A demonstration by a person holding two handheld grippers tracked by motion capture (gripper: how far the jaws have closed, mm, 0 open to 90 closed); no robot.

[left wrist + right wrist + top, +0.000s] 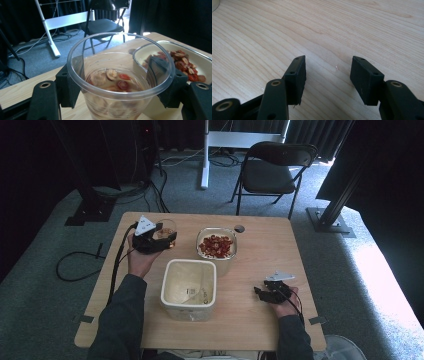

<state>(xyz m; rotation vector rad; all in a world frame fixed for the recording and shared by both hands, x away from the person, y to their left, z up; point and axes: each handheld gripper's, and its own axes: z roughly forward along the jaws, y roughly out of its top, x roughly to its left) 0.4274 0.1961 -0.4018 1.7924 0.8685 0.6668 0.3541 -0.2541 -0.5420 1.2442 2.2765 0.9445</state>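
Observation:
A clear plastic cup (pixel 118 99) holds pale liquid with red and tan fruit pieces. My left gripper (pixel 120 86) is shut on it, one black pad pressed against each side of its wall. From above, that gripper (pixel 159 240) and the cup (pixel 168 231) sit at the table's far left. Beside the cup stands a pale bowl (pixel 216 246) of red dried pieces, whose rim (pixel 160 46) is seen through the cup. My right gripper (pixel 327 72) is open just over bare wood, nothing between its jaws. It rests near the front right of the table (pixel 261 293).
An empty cream square tub (pixel 189 289) with a label on its bottom stands at the table's front centre. The wooden table (pixel 250 325) has a small round hole (pixel 239 228) at its far edge. A black folding chair (pixel 275 167) and a white frame stand beyond.

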